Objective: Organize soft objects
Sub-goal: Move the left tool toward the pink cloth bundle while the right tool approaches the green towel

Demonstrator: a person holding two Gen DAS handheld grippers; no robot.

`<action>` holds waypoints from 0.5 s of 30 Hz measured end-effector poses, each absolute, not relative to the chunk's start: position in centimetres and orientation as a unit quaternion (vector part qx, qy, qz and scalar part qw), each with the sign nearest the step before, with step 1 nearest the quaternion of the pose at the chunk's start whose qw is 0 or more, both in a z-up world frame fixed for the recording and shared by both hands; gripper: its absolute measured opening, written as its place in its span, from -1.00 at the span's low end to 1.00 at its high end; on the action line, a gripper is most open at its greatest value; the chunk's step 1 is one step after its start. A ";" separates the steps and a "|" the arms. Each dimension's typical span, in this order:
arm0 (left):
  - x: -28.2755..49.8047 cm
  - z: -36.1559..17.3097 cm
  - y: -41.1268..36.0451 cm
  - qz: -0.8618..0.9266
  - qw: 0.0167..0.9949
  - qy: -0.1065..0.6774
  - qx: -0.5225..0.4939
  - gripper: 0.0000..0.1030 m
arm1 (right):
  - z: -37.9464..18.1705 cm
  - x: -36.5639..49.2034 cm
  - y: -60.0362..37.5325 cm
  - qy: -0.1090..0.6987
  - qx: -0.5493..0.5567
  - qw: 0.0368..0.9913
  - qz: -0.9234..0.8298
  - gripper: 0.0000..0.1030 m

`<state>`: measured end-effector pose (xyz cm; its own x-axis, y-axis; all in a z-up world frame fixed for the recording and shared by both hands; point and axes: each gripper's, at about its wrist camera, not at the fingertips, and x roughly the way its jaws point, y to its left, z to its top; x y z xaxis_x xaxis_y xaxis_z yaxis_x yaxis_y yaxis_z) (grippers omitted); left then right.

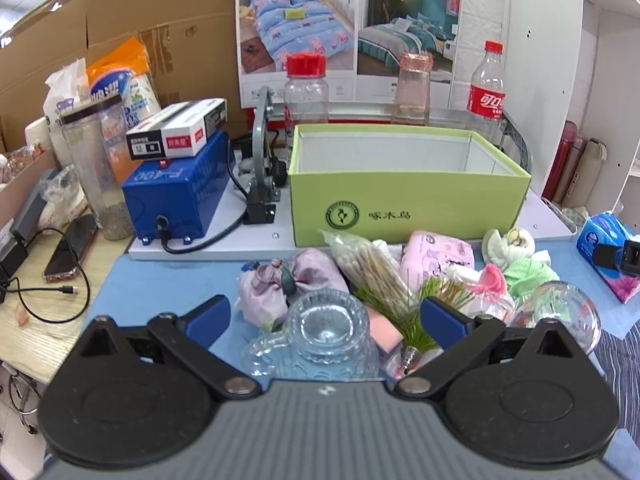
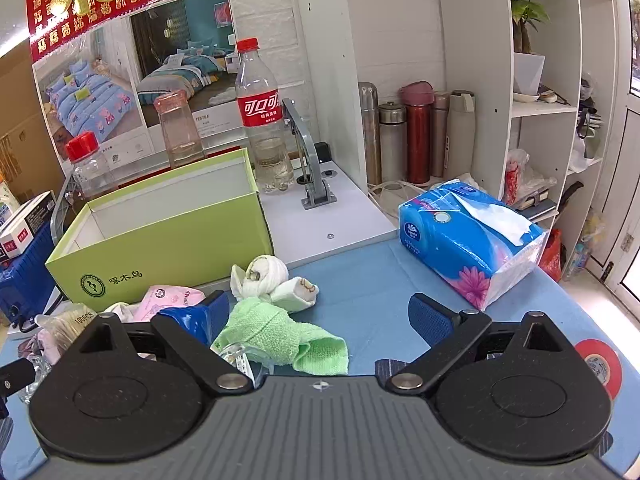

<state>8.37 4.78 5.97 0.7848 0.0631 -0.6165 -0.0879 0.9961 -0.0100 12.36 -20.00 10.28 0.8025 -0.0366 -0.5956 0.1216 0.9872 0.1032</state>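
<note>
A blue cloth (image 1: pixel 168 280) covers my work surface, with cardboard and bedding posters behind it and white shelving to the right. At the back of the cloth, on a white board, stands an open green box (image 1: pixel 408 204), its white inside bare as far as I can see.

In front of the box lies the heap I am sorting. From my left gripper (image 1: pixel 326 316), whose blue fingers stand wide apart and hold nothing, I look down on a clear glass mug (image 1: pixel 320 336) lying between the fingers, a lilac fabric bundle (image 1: pixel 280 284) just behind it, a bag of cotton swabs (image 1: pixel 372 264), a pink packet (image 1: pixel 436 256) and a sprig of green artificial grass (image 1: pixel 396 312).

My right gripper (image 2: pixel 318 316) is also spread open and empty. Between its fingers, towards the left one, sits a folded green towel (image 2: pixel 280 336), and just beyond it a rolled white sock bundle (image 2: pixel 268 276) rests close to the box's front corner. A blue tissue pack (image 2: pixel 468 240) lies well to the right on the cloth, and a red tape roll (image 2: pixel 600 364) shows past my right finger.

A cola bottle (image 2: pixel 260 120) stands behind the box.
</note>
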 end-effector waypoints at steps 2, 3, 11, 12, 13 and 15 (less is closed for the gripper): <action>8.2 5.8 4.8 0.034 0.943 0.329 -0.027 0.95 | 10.2 12.3 -20.2 0.314 0.069 0.946 -0.046 0.63; 8.1 5.8 4.8 0.032 0.943 0.328 -0.030 0.95 | 10.1 12.2 -20.4 0.316 0.071 0.945 -0.050 0.63; 6.9 6.0 4.7 0.029 0.945 0.324 -0.030 0.95 | 9.8 11.1 -20.8 0.320 0.081 0.942 -0.059 0.63; 6.7 6.0 4.6 0.028 0.945 0.323 -0.030 0.95 | 9.8 10.9 -20.7 0.320 0.080 0.942 -0.058 0.63; 6.5 6.0 4.6 0.028 0.946 0.322 -0.029 0.95 | 9.8 10.7 -20.7 0.320 0.078 0.942 -0.059 0.63; 6.0 6.0 4.4 0.027 0.947 0.320 -0.025 0.95 | 9.9 10.3 -20.6 0.319 0.073 0.943 -0.060 0.63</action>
<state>6.05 4.42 6.01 0.7936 0.0358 -0.6074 -0.0675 0.9973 -0.0294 10.32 -20.55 9.88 0.7892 -0.0667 -0.6105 0.1602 0.9820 0.0999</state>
